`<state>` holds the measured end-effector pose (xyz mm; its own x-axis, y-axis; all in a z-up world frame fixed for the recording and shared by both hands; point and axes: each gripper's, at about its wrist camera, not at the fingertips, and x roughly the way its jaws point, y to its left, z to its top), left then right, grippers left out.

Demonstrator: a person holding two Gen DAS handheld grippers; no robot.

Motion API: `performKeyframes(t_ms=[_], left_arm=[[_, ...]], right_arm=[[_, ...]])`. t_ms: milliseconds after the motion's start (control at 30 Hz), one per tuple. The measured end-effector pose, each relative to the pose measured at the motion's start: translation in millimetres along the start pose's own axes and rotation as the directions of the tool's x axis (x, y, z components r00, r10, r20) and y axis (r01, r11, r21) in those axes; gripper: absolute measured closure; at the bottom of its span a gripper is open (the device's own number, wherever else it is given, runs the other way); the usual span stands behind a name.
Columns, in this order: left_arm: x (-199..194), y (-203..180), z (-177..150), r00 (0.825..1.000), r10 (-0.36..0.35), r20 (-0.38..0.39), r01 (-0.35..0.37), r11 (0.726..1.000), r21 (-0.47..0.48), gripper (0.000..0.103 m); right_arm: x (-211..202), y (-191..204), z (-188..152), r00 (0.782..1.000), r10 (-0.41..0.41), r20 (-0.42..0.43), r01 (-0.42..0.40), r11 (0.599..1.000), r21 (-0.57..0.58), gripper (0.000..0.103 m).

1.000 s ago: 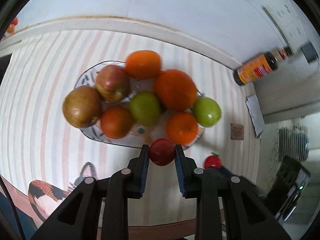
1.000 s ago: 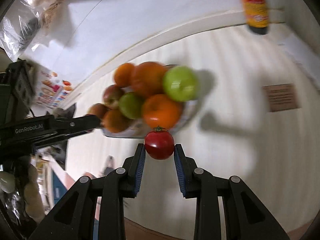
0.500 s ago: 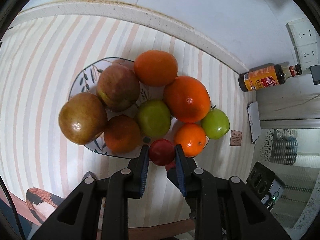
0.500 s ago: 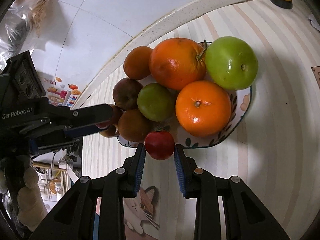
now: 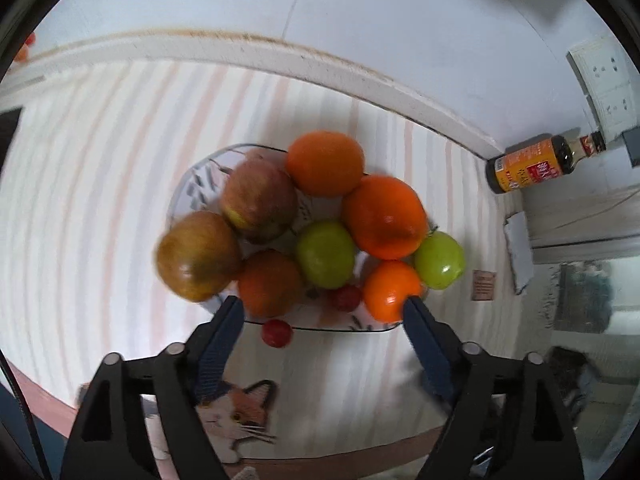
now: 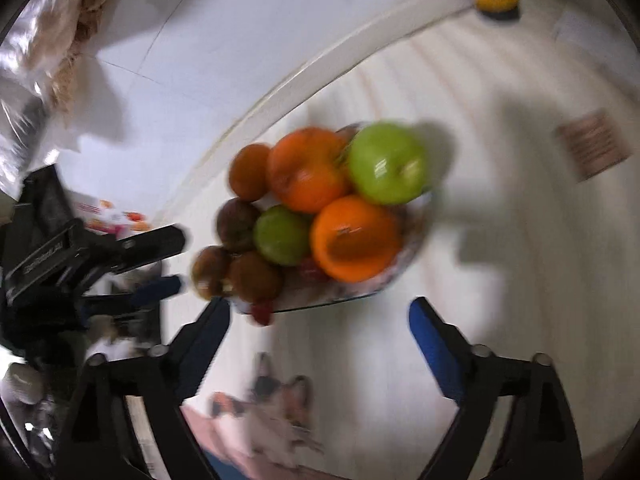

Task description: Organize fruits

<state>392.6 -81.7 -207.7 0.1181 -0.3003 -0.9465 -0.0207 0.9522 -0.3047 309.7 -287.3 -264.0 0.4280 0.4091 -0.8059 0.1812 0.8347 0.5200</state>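
fruits crowd a shallow patterned plate (image 5: 188,184) on a striped tablecloth (image 5: 100,168): three glossy oranges, the largest (image 5: 384,218) near the middle, two smooth green apples (image 5: 325,254) (image 5: 439,259), two dull red-brown apples (image 5: 259,198) (image 5: 197,255) at the left, and a darker orange fruit (image 5: 269,282) at the near edge. one small red tomato (image 5: 345,297) lies on the plate between the dark fruit and the smallest orange (image 5: 390,290); another small red tomato (image 5: 276,333) sits at the plate's near rim, whether on the rim or on the cloth cannot be told. the left gripper (image 5: 320,314) hangs above this edge, its blue-padded jaws wide and opening, nothing pressed between them. the right gripper (image 6: 316,312), in a blurred view, is likewise spreading its jaws with nothing gripped.

the cloth is pale with soft pink and grey stripes and a printed cat (image 5: 240,408) at its near edge. it ends at a cream ledge (image 5: 280,54) under a white tiled wall (image 5: 360,8). a dark sauce bottle (image 5: 536,164) with an orange label stands in the corner below white wall sockets (image 5: 604,80). a small brown card (image 5: 483,285) lies on the cloth right of the plate. crinkled clear plastic bags (image 6: 36,40) show at the right view's upper left.
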Motion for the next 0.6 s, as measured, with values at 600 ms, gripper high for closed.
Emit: performKeyframes(t_ms=[600], left_arm=[[56, 114, -111, 0.965, 0.255, -0.063, -0.258, 0.965, -0.052, 0.030]], right_arm=[[5, 8, -58, 0.984, -0.153, -0.094, 0.134, 0.974, -0.180, 0.008]])
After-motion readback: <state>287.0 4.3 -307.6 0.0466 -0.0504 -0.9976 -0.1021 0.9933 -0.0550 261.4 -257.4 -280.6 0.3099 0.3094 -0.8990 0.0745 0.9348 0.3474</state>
